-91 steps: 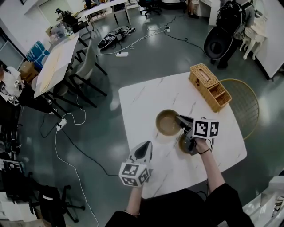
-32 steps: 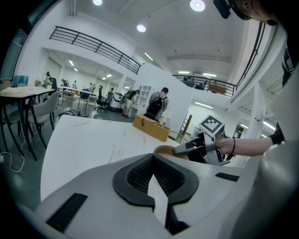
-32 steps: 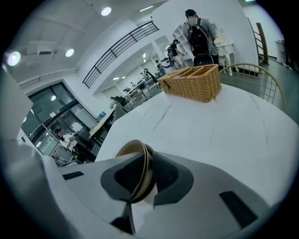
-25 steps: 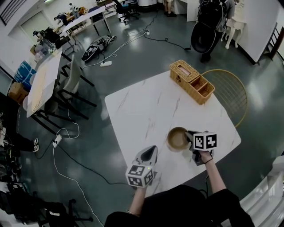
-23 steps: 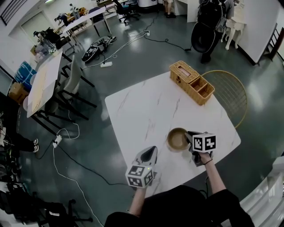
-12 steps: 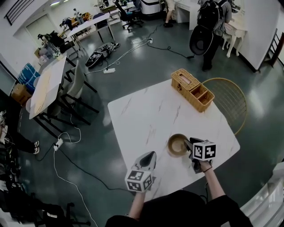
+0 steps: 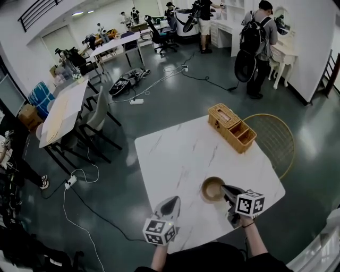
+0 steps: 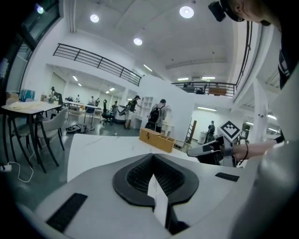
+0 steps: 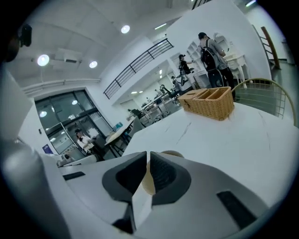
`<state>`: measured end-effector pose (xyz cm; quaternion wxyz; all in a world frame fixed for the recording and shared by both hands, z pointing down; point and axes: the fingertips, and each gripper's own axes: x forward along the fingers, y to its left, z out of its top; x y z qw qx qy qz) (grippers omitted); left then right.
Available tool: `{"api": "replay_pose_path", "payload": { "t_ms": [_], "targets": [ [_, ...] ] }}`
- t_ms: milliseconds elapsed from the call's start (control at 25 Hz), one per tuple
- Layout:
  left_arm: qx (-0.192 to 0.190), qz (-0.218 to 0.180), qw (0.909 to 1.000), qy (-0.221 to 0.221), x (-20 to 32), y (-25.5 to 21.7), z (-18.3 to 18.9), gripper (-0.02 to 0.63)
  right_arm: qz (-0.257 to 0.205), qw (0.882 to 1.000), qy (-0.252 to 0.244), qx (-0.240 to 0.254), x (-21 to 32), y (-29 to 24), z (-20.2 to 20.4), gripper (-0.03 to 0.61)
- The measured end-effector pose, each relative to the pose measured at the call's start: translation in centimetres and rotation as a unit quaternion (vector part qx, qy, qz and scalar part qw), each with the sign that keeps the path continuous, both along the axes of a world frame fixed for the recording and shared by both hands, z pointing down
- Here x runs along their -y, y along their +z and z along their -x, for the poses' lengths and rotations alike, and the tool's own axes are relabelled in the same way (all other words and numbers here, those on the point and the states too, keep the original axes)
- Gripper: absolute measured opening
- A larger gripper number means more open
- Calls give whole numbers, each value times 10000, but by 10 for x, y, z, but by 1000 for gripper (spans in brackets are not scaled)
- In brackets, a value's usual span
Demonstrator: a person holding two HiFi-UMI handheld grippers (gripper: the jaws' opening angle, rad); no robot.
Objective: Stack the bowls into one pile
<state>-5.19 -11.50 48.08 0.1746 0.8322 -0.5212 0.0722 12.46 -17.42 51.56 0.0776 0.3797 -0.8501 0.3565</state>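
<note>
Hovering beside the bowl pile [image 7: 212, 189], the right gripper [image 7: 225, 189], jaws just closed empty, and the left gripper [image 7: 172, 201], jaws together, probably needed a gentle retreat.

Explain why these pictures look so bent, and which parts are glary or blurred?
Head view: the wide lens bends the room's edges; the glossy floor throws glare. Left gripper view: dark round border, ceiling lights flare. Right gripper view: same round border; the basket is crisp, the near bowl soft.

Bowls [image 7: 213, 189] on table [image 7: 175, 154] by near edge, basket [image 7: 232, 127] at far corner, chair [image 7: 273, 139] to right
</note>
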Motion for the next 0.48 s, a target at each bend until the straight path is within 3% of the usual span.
{"api": "replay_pose_path", "payload": {
  "t_ms": [480],
  "targets": [
    [66, -683, 9970, -355, -18, -50, 25, 14, -1326, 9853, -276, 1045, -27, -94, 16, 26]
  ]
}}
